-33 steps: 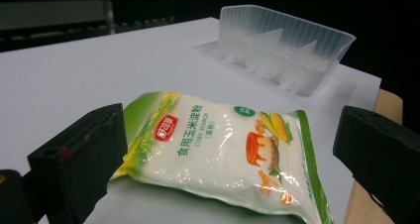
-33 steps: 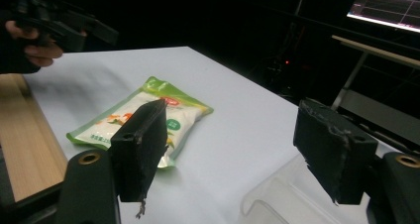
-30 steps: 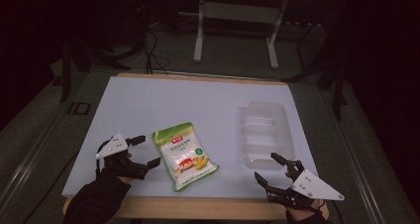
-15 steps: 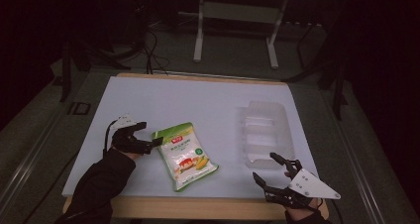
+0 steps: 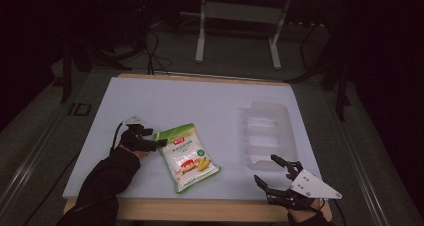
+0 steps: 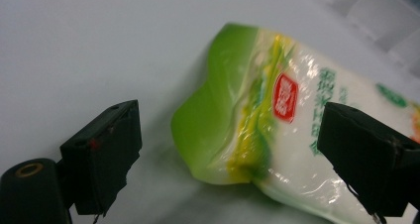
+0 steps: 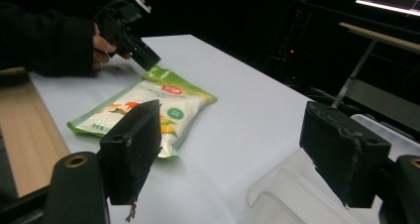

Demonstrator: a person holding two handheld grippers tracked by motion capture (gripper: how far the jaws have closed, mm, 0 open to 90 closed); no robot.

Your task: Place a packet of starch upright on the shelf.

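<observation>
The high view looks down and forward over the whole table (image 5: 210, 106). Both gripper views sit low and close, sharing the snack bag (image 5: 187, 157) with it.

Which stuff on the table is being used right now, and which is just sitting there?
In use:
- green and white snack bag, its green corner between the open jaws
- left gripper, reaching for that corner

Just sitting there:
- clear plastic tray
- right gripper, open, holding nothing

The bag (image 5: 186, 156) is white with green edges, a red label and yellow corn printed on it; the table (image 5: 200, 106) is white, the tray (image 5: 270, 133) clear.
</observation>
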